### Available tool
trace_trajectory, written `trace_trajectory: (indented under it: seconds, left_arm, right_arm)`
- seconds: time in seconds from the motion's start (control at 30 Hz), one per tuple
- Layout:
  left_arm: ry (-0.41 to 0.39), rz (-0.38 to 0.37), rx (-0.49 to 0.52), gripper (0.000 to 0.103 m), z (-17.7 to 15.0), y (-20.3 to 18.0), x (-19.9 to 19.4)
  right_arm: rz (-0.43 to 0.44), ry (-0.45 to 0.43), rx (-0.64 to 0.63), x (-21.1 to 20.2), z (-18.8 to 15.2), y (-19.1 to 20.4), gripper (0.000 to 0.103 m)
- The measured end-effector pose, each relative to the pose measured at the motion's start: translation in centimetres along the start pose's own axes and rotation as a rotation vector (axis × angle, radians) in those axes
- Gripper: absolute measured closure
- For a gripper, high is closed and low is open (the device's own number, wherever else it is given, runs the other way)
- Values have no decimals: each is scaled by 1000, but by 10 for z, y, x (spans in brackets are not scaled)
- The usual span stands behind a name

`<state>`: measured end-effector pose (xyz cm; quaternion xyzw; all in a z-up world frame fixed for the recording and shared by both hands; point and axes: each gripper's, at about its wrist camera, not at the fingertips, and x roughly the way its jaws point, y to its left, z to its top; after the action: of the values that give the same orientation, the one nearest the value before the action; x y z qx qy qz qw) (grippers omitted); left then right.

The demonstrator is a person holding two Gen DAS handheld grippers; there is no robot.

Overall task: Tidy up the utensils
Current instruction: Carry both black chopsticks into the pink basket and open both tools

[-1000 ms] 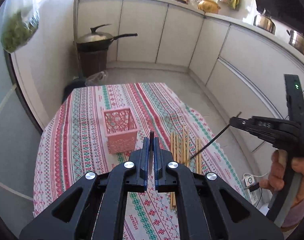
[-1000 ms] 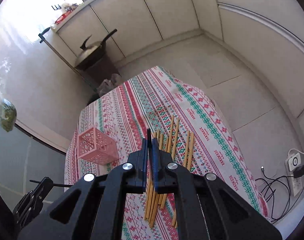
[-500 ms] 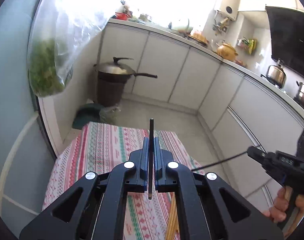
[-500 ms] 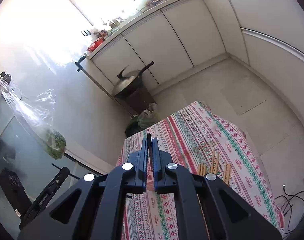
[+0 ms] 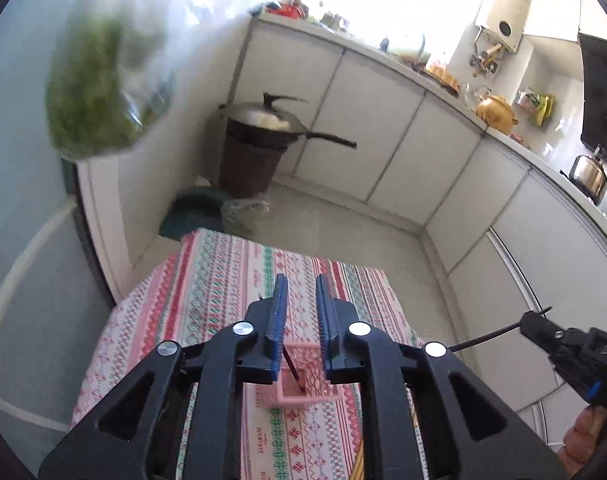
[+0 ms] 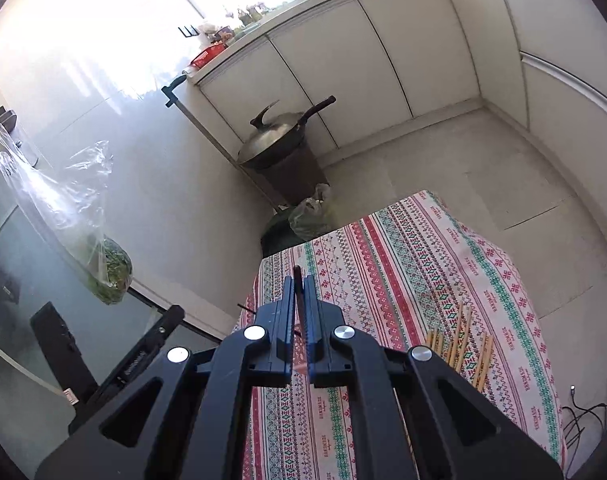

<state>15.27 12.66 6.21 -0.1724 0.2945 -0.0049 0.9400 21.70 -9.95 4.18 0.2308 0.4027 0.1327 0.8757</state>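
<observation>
My left gripper (image 5: 300,312) is open above the pink lattice basket (image 5: 303,384), which sits on the patterned tablecloth (image 5: 223,280). A dark chopstick (image 5: 294,372) leans inside the basket, free of the jaws. My right gripper (image 6: 299,300) is shut on a dark chopstick (image 6: 298,280) held upright; it also shows at the right of the left wrist view (image 5: 499,330). Several wooden chopsticks (image 6: 459,344) lie on the cloth to the right of the right gripper.
A covered wok (image 5: 271,120) sits on a brown bin beyond the table's far edge. A bag of greens (image 6: 107,268) hangs at the left. White cabinets (image 5: 383,136) ring the floor. A power strip with cables (image 6: 583,404) lies at the right.
My left gripper has opened and let its dark chopstick drop into the pink basket. The right gripper has kept its grip on its chopstick and tilted down a little.
</observation>
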Motion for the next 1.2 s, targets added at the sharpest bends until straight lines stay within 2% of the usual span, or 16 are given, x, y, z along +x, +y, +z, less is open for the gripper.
trace_trajectory:
  seconds: [0.17,0.27,0.4,0.53,0.67,0.73,0.87,0.97,1.07,1.13,1.2]
  left_arm:
    - [-24,-18,-35,84,8,10,-15]
    - [-5,-14,-30,82,6,11,-12]
    - [42,-4,-11,82,1,8,1]
    - [51,-3,26,82,-3,1,1]
    - [43,-12,41,75,-4,-10,-3]
    - [28,1,67,69,-7,-19,-8]
    - [13,28,113,58,-13,-35,-12]
    - [14,45,147,52,-20,-45,-13]
    - [17,57,196,46,-28,-58,-13]
    - [17,60,217,41,-35,-64,-14]
    - [24,61,235,37,-43,-70,-12]
  right_arm:
    - [-44,23,-27,28,1,13,98]
    - [-68,50,-33,53,-3,14,98]
    - [-44,81,9,83,-8,4,95]
    - [-60,25,-43,67,-8,10,91]
    - [-119,-53,-124,41,-14,21,87]
    - [-164,-87,-159,32,-19,22,79]
    - [-255,-139,-229,17,-32,21,71]
    - [-309,-176,-258,6,-41,17,58]
    - [-347,-207,-260,-5,-46,9,50]
    - [-366,-226,-244,-14,-49,0,40]
    - [-383,-235,-236,-20,-52,-7,35]
